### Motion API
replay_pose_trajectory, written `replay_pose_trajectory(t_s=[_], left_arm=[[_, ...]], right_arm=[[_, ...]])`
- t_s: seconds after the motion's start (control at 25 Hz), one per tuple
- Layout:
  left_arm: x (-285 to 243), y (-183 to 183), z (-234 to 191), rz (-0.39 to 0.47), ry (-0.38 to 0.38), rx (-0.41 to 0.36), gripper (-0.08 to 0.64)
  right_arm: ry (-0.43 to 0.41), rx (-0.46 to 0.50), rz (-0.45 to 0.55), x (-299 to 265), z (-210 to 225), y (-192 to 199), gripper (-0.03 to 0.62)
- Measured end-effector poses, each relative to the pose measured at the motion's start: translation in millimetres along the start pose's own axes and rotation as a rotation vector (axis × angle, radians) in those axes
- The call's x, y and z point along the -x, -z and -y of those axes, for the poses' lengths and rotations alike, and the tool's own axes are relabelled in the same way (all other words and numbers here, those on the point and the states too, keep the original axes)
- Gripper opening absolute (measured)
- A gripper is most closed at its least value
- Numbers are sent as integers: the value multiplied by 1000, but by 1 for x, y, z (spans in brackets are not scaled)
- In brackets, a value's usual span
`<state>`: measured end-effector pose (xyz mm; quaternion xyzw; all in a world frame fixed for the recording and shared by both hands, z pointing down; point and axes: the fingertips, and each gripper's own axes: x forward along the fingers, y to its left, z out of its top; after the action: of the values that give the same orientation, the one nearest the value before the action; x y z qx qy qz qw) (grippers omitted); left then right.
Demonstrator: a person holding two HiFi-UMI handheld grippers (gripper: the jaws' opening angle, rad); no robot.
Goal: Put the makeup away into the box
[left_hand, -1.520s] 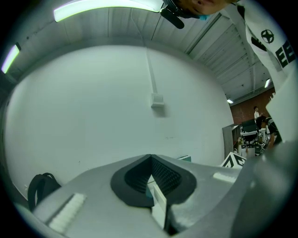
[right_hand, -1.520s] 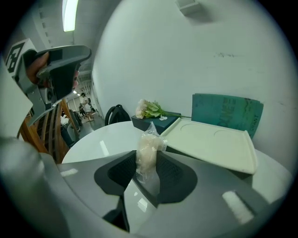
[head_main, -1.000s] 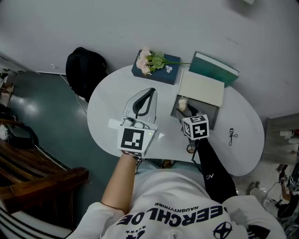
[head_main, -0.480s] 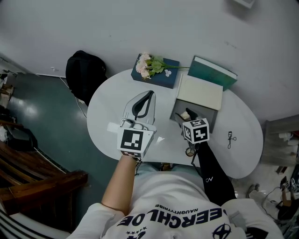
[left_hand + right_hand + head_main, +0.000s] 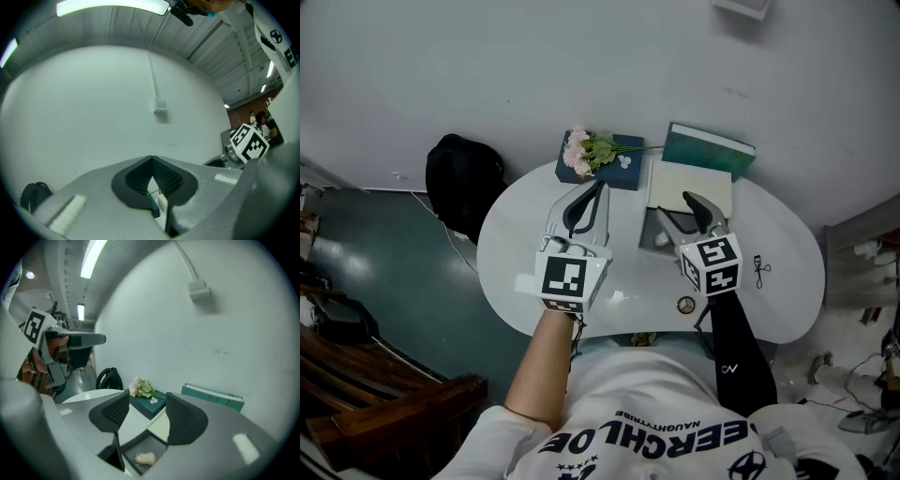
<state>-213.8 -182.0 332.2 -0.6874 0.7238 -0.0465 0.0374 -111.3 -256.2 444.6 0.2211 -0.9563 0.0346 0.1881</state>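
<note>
Poised above the box (image 5: pixel 656 225) with the right gripper (image 5: pixel 146 411), jaws apart and empty, clear of a pale makeup piece (image 5: pixel 145 458), perhaps a sponge, lying inside. Left gripper (image 5: pixel 151 159) clenched empty, held aside for room.

Table (image 5: pixel 511 244): left part of the frame is bare, wide lane there. Centre lane is taken by the left gripper (image 5: pixel 598 187), tips near the navy box (image 5: pixel 623 176) with flowers (image 5: pixel 581 150) at top centre. Box (image 5: pixel 654 234) mouth faces up; lid (image 5: pixel 675 183) and teal book (image 5: pixel 708 150) block its far side (near side and top are open). Right gripper (image 5: pixel 675 208) hangs over the mouth. Right of it, eyelash curler (image 5: pixel 759 272) and small round item (image 5: pixel 685 305), bare surface around both.
</note>
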Motion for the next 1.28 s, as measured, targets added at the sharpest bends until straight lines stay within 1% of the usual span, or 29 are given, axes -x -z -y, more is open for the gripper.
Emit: replay_pose_trajectory(t_s=[0.12,0.28,0.32,0.4,0.52,0.6,0.76,0.88,1.0,1.08,1.28], left_arm=[[3,-15,-3,20,40,-18,2],[10,-31,-5,38,83,-75,2],[13,-32,-6,39,93,-83,2],[20,-34,-7,41,114,-85,2],[29,-38,-3,51,158,-84,2],[33,-40,1,59,191,-82,2],[39,-42,18,82,277,-70,0],[38,-43,33,107,318,-45,0],[38,-46,59,140,390,0,0],[38,-48,83,154,448,15,0],[41,-44,132,153,564,40,0]], right_arm=[[53,34,117,21,-4,-48,267],[148,56,270,56,-12,-104,258],[165,64,298,62,-16,-113,255],[183,75,320,69,-27,-120,256],[214,65,317,78,-38,-117,256],[250,55,313,86,-37,-115,256],[361,30,295,115,-28,-100,256],[433,1,280,141,-24,-84,256],[505,-12,259,169,-22,-68,256],[555,-26,247,189,-19,-56,255],[646,-47,226,233,-15,-34,255]])
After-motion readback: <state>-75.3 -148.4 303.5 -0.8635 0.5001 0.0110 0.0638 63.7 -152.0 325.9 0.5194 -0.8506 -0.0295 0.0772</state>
